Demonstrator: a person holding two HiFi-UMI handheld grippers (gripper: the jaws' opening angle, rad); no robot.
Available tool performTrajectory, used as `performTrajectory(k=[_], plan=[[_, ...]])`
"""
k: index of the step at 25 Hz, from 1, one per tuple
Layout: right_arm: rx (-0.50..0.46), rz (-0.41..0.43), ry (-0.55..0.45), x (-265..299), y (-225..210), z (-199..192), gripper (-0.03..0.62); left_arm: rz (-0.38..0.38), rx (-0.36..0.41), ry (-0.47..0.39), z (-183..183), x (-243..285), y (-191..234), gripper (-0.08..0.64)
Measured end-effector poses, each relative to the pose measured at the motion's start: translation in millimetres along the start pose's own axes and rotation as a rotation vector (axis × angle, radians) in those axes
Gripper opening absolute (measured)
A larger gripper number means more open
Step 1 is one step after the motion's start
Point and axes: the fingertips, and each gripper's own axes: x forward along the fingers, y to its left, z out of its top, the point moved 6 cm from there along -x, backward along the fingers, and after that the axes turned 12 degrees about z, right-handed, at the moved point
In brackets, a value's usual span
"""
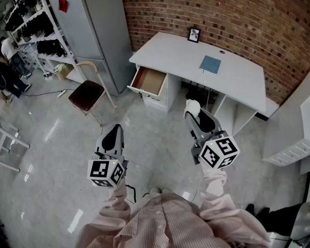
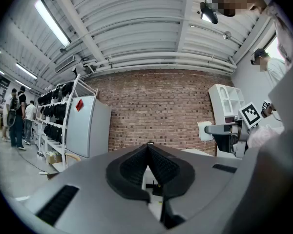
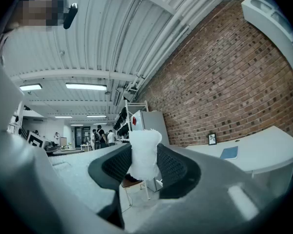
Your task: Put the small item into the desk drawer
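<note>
A small white item (image 3: 144, 155) sits clamped between the pads of my right gripper (image 3: 144, 165); in the head view the white item (image 1: 192, 106) shows at the tip of the right gripper (image 1: 194, 112), held over the floor in front of the white desk (image 1: 232, 81). The desk drawer (image 1: 150, 81) stands pulled open at the desk's left end, its wooden inside bare. My left gripper (image 1: 112, 134) hangs lower left over the floor, its jaws together with nothing between them; the left gripper (image 2: 149, 152) points level at the brick wall.
A blue notebook (image 1: 210, 64) and a small picture frame (image 1: 194, 34) lie on the desk. A chair (image 1: 87, 93) with a dark red seat stands left of the drawer, beside a grey fridge (image 1: 93, 30). Shelving (image 1: 31, 25) and people (image 1: 5, 66) are at far left.
</note>
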Motion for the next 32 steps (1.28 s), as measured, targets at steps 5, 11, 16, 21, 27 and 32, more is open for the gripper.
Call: performTrajectory(k=[5,11,16,21,27,32], plan=[[0.003,0.000,0.003,-2,-1,3,0.163,0.010,-0.004,0.003,4,-2,0,0.000],[0.003,0.004,-0.003,-6,-5,5,0.163,0.019,-0.002,0.001,4,-3,-5,0.000],[0.020,0.002,-0.036,-13,-9,5,0.163,0.027,0.000,-0.001,2,-8,-12,0.000],[0.041,0.019,-0.046,-10,-15,1,0.163,0.053,-0.013,-0.011,1,-9,-12,0.000],[0.037,0.041,-0.035,3,-27,-2,0.163,0.073,-0.013,-0.013,-2,3,-9,0.000],[0.051,0.051,-0.036,22,-41,-5,0.163,0.082,-0.013,-0.010,-4,25,0,0.000]])
